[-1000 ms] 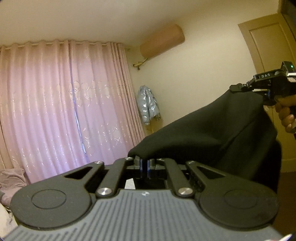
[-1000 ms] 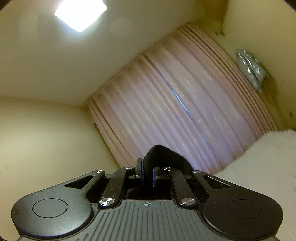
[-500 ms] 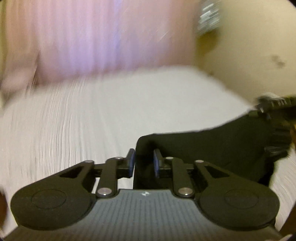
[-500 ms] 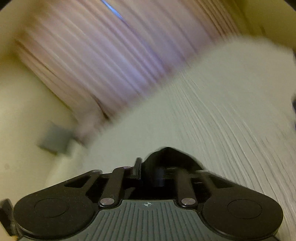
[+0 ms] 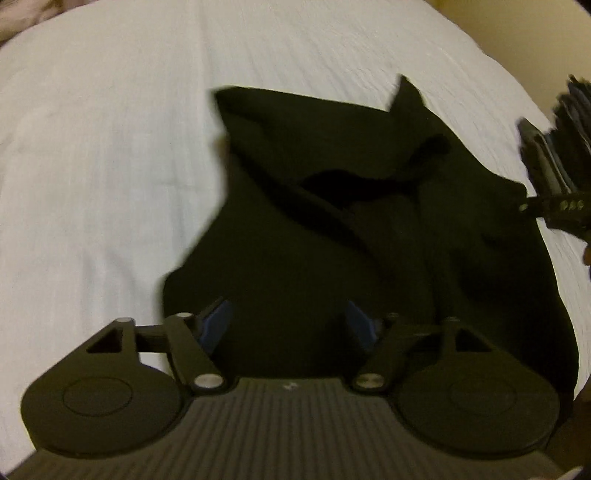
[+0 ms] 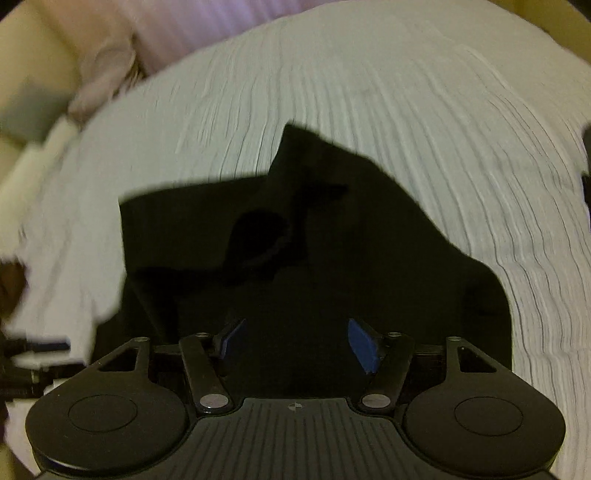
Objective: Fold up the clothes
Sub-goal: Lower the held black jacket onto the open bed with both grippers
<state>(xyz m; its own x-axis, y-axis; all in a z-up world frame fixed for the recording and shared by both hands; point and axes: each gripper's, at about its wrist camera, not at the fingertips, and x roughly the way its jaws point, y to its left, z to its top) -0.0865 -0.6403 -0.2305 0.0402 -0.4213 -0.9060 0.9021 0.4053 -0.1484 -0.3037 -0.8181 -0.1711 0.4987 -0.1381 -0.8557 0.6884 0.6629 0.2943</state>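
Each wrist camera looks steeply down past its own tool, close above the black garment [image 5: 332, 229] on the white bed [image 5: 92, 147]. Both views share that garment [image 6: 295, 236] and bedsheet.

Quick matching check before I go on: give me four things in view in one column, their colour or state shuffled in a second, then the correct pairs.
Things:
1. garment
2. bedsheet
3. left gripper
4. curtain

Colour or state:
A. pale pink, blurred, at the top edge of the right wrist view
B. white, spread under everything
C. black, lying crumpled on the bed
D. jaws opening, blue pads apart, above the cloth without pressing it

Pairs: 1-C, 2-B, 3-D, 4-A
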